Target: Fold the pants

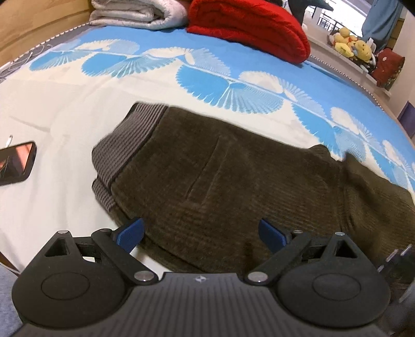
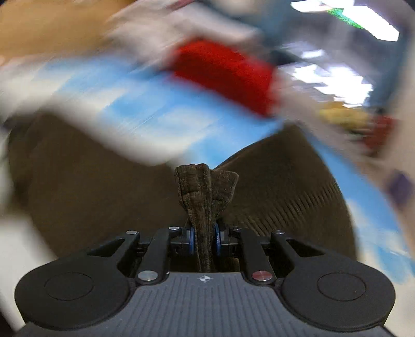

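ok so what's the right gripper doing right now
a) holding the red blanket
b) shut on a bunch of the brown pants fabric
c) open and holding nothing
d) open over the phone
b: in the right wrist view the right gripper has its blue pads pressed against a bunched strip of the brown pants, which sticks up from between them.

The bed (image 1: 77,109) has a white and blue cover with fan patterns. On it lie brown pants (image 1: 220,181) in the middle, a phone (image 1: 15,163) at the left, and a red blanket (image 1: 246,26) beside a white blanket (image 1: 137,13) at the far end.
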`<state>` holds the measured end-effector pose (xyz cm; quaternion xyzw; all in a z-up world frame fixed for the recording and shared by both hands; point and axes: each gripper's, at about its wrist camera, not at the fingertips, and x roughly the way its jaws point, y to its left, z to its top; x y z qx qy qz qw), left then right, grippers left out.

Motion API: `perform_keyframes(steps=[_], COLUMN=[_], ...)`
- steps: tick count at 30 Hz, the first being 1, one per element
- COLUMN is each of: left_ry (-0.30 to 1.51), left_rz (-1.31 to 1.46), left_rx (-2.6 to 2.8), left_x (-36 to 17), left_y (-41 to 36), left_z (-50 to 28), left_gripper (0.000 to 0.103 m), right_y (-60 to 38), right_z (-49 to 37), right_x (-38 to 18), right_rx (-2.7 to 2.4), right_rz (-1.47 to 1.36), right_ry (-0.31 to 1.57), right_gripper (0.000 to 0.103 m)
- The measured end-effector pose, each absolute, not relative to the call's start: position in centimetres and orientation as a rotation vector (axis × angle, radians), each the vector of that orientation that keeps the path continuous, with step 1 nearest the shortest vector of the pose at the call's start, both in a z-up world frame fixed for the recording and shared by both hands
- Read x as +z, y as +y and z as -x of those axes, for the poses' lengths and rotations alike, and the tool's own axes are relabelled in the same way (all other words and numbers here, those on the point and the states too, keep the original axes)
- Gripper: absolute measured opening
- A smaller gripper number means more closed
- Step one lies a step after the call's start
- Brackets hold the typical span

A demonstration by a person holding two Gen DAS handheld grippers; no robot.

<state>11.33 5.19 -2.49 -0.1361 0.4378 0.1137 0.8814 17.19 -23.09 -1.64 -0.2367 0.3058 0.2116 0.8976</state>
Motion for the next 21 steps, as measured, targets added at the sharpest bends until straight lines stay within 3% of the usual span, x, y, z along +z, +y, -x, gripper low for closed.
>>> perform_keyframes(steps=[1,4,8,16,21], left_ry=[0.916,0.943,0.937,0.918,0.912], left_rz=[0.292,0.343,0.357,0.372,0.357], left_rx=[0.239,0.252,0.247,0.246,0.248], left_x=[-3.0,-4.4,-4.7,-4.6,-4.5], left_y=[5.4,6.1,6.4,6.5,6.5], left_z=[-11.2,-11.2,-11.1,-10.7,-10.6], left_gripper=[0.097,0.097,0.097,0.097,0.097], right_y=[-21.8,-20.1,-22.3,-25.3,-24.2], right_z=[-16.2,-14.0,-15.9,-17.1,-13.8], right_x=[-3.7,-5.4,-4.0,2.2,-1.3], right_rx=[0.492,0.486,0.478,0.392,0.539], right_rz=[0.546,0.745,0.521,0.319,0.517], right_ry=[0.701,0.586,0.656,0.453,0.577], right_gripper=[0.016,0.016,0.016,0.016,0.016])
